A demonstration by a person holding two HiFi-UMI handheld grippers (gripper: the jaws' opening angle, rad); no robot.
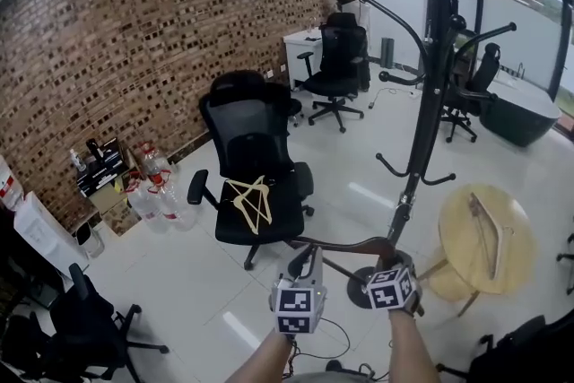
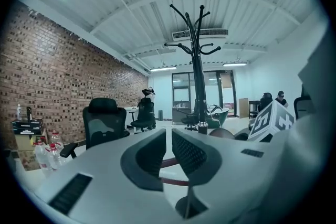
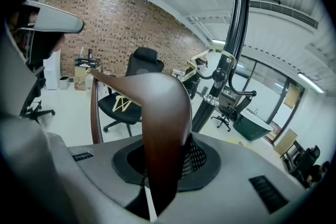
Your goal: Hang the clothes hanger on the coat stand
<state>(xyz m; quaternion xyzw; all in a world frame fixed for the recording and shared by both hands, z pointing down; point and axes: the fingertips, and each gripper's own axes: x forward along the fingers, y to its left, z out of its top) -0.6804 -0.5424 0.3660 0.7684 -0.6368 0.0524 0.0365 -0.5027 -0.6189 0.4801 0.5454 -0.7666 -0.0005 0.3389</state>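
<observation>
No legible text, labels or numbers anywhere (marker cubes [image 1: 297,300] carry only square patterns).

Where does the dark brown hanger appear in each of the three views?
Head view: dark brown hanger, lower centre.
Left gripper view: thin strips seen through the jaw gap, lower centre.
Right gripper view: large, centre, clamped between the jaws.
Shared landmark: the black coat stand.

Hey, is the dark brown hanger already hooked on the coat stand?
No, the dark brown hanger is clamped between the jaws of the right gripper, not on any hook of the coat stand.
</observation>
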